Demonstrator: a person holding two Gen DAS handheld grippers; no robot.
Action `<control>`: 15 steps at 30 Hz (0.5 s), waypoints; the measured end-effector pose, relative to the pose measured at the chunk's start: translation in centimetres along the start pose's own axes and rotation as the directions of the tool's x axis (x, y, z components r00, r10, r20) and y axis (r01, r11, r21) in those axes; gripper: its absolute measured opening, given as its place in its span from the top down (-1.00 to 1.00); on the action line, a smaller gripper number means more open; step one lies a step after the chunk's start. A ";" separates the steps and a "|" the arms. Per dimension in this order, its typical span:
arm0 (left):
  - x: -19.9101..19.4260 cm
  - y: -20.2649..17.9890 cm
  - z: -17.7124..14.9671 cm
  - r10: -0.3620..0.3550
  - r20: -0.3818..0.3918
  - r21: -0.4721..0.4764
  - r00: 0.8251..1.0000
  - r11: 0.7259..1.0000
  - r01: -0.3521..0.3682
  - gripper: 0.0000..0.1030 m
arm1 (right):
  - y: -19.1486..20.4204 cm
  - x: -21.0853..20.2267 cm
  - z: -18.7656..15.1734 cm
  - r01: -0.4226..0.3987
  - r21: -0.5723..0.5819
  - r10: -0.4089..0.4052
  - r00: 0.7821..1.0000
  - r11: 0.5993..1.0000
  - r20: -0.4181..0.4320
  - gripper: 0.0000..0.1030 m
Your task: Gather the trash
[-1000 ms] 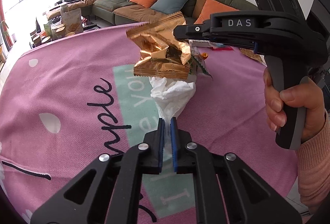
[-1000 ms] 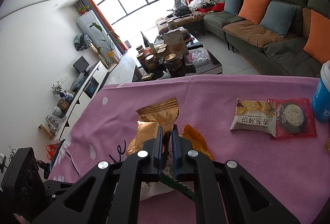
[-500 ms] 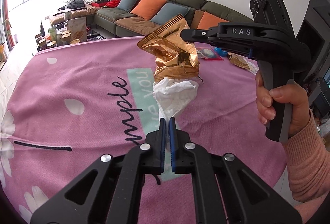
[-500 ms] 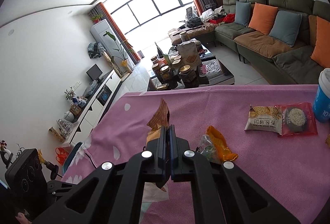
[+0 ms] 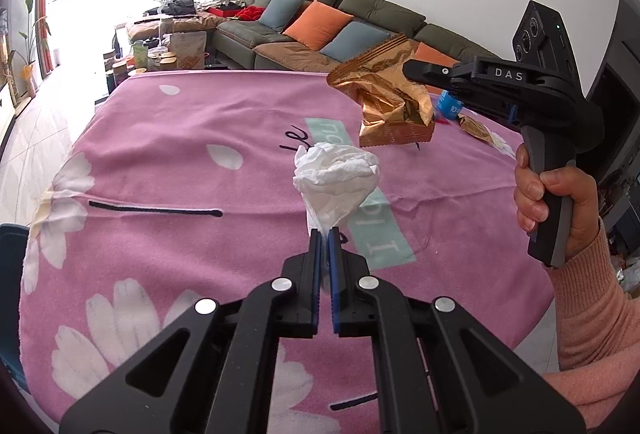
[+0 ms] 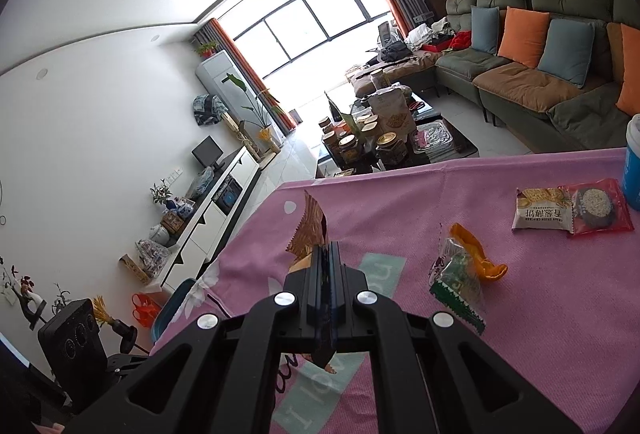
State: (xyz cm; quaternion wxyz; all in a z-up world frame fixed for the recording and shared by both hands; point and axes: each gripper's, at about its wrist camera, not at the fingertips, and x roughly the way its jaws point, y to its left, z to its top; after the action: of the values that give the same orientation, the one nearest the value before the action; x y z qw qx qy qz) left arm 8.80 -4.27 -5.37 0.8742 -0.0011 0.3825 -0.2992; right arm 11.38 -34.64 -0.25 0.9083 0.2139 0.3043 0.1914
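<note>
Both grippers swung toward desk's left edge since earlier frame; gold wrapper (image 5: pixel 390 102) now at 1 o'clock of tissue wad (image 5: pixel 336 178).

Left gripper (image 5: pixel 324 234) jaws pinching tissue wad, right gripper (image 6: pixel 330 248) jaws pinching gold wrapper, both aloft over pink desk (image 5: pixel 160 138).

Judgement: keep both pinches firm, carry to bin, release over opening.

Right view alone shows leftover trash: green-orange wrappers (image 6: pixel 460 270), cracker packet (image 6: pixel 542 210).

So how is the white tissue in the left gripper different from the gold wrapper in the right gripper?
The white tissue is matte, soft paper; the gold wrapper is shiny foil. The tissue bunches into a rounded wad; the wrapper has sharp creases and a serrated edge. Both are crumpled, clamped and held above the pink tablecloth, one by the left gripper, one by the right gripper.
</note>
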 end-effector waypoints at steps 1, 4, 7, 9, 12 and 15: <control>-0.5 0.3 -0.3 0.010 0.005 -0.005 1.000 1.000 -0.010 0.92 | 0.2 0.1 -0.1 -0.006 0.001 0.006 1.000 1.000 -0.001 0.96; -1.8 1.3 -1.1 0.024 0.015 -0.029 1.000 0.999 -0.024 0.92 | 0.9 0.4 -0.6 -0.024 0.007 0.024 1.000 1.000 -0.005 0.96; -2.9 2.2 -1.7 0.049 0.022 -0.049 0.999 0.998 -0.048 0.92 | 1.7 0.8 -1.0 -0.043 0.004 0.043 0.999 0.999 -0.014 0.96; -3.5 2.8 -1.9 0.060 0.029 -0.065 0.998 0.996 -0.058 0.92 | 2.3 1.3 -1.3 -0.057 0.000 0.057 0.998 0.998 -0.025 0.96; -4.8 3.7 -2.5 0.077 0.039 -0.087 0.996 0.994 -0.073 0.92 | 3.1 2.0 -1.8 -0.079 -0.004 0.078 0.996 0.997 -0.044 0.96; -5.8 4.6 -3.2 0.089 0.045 -0.110 0.995 0.990 -0.083 0.92 | 3.9 2.7 -2.1 -0.100 -0.010 0.099 0.993 0.995 -0.060 0.96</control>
State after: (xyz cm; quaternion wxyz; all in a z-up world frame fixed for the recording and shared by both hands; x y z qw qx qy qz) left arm 5.99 3.29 -4.77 0.8942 -0.0394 0.3758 -0.2400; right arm 11.20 -29.50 -1.10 0.8895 0.2171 0.3189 0.2448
